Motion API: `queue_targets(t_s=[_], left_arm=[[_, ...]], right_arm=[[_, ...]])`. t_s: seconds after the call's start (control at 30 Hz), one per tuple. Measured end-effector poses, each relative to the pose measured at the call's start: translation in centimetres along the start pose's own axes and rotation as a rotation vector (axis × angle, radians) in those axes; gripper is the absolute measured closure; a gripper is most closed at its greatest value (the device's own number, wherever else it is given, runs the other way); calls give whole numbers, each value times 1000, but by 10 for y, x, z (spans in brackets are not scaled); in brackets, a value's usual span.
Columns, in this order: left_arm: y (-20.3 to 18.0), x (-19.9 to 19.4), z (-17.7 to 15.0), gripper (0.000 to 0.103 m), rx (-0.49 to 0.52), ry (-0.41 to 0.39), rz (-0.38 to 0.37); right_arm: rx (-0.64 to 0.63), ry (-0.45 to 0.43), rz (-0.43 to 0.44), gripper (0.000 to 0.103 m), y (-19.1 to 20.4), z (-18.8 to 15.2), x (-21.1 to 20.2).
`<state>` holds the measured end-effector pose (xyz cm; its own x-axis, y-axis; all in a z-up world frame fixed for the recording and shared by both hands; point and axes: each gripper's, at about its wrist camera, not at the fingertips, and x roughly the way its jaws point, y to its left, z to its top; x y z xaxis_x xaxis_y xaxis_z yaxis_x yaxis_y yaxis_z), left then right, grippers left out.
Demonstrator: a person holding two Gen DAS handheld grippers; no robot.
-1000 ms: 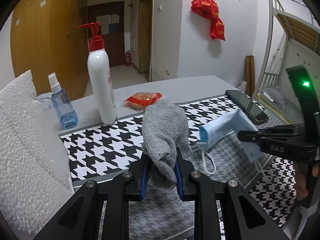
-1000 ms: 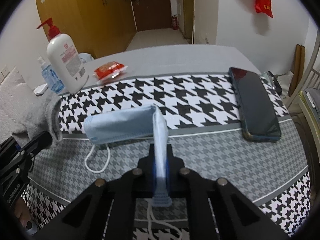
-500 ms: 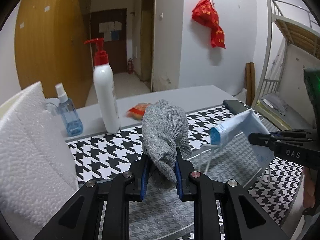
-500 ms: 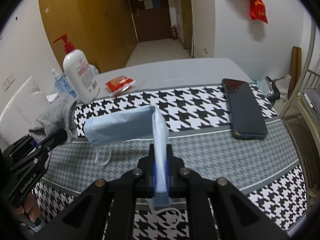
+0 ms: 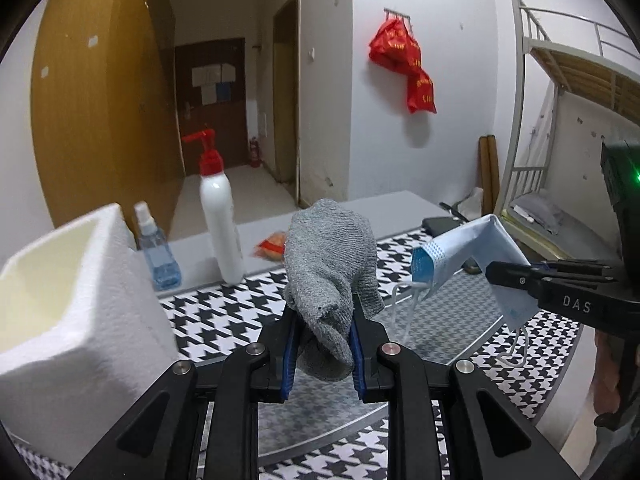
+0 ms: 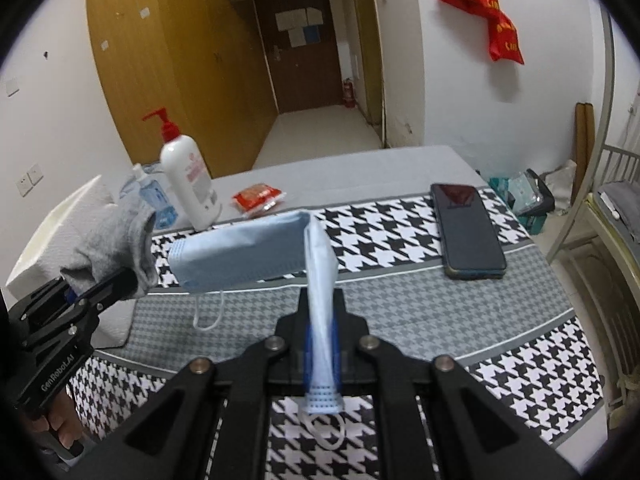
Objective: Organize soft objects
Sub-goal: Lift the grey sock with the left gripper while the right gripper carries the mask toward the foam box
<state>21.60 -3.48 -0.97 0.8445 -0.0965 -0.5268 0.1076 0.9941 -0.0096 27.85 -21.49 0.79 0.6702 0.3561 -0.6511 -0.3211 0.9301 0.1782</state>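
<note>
Between the left tongs (image 5: 322,344), a grey sock (image 5: 330,264) is clamped, held up off the worktop (image 6: 400,184); the right tongs (image 6: 322,354) pinch a blue face mask (image 6: 256,252), likely bound for the foam box (image 5: 76,292) beside the left tongs. The box's inside is mostly cut off.

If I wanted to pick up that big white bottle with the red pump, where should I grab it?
Probably grab the white pump bottle around its smooth middle, coming in level from the front, the mat side. It stands upright, and the red pump on top is thin and sticks out sideways, so fingers would likely slip there. Watch the blue spray bottle standing close beside it.
</note>
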Motion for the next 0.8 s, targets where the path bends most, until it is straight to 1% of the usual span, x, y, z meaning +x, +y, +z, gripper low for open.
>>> queue_targets(t_s=[0.1, 0.2, 0.5, 0.8], left_arm=[[2, -15, 1, 80, -2, -22, 3], [5, -29, 1, 80, -6, -55, 26], [24, -67, 0, 80, -10, -107, 61], [39, -105, 2, 80, -19, -167, 101]], right_arm=[[-11, -19, 14, 93, 7, -2, -10], [-19, -44, 32, 93, 15, -3, -22], [-47, -108, 57, 93, 34, -7, -50], [-88, -169, 83, 93, 62, -11, -80]])
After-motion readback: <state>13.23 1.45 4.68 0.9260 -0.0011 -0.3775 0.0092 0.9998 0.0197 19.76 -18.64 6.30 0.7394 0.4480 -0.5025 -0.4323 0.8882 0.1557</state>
